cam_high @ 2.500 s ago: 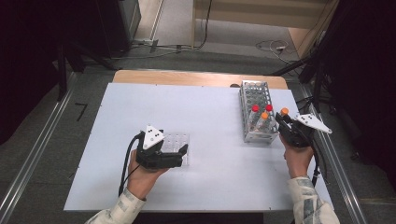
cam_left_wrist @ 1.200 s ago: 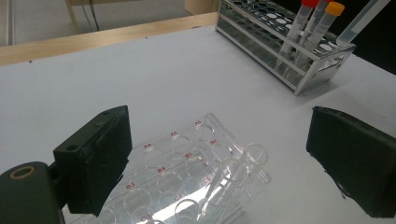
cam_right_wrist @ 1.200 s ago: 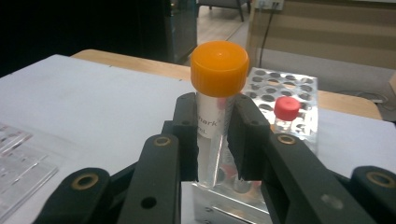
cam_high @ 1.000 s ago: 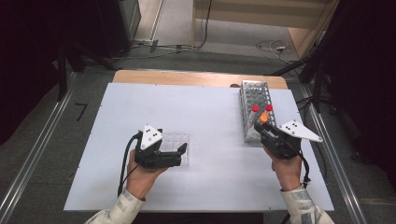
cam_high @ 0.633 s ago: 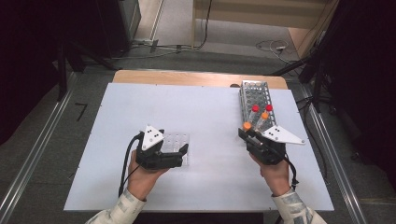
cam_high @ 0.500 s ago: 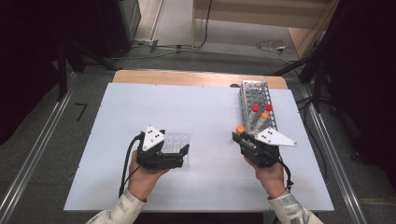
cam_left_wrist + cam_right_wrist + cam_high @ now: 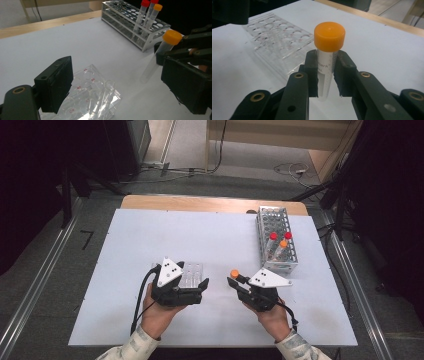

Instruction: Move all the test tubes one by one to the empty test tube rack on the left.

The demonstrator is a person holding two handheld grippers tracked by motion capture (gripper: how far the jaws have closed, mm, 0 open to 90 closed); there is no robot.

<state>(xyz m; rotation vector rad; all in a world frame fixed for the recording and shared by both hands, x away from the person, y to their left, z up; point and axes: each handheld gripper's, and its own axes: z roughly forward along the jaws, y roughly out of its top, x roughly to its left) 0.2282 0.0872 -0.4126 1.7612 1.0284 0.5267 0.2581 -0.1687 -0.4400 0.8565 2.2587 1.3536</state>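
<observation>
Orange-capped tube [image 7: 328,50] sits clamped in the right hand-held gripper [image 7: 327,75], its printed lettering legible from that gripper's view

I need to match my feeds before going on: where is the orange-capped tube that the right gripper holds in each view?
High view: the orange-capped tube is at centre, at the tip of the right gripper.
Left gripper view: upper right, tilted, cap uppermost.
Right gripper view: centre, upright between the jaws.
Shared landmark: the clear well plate.
</observation>
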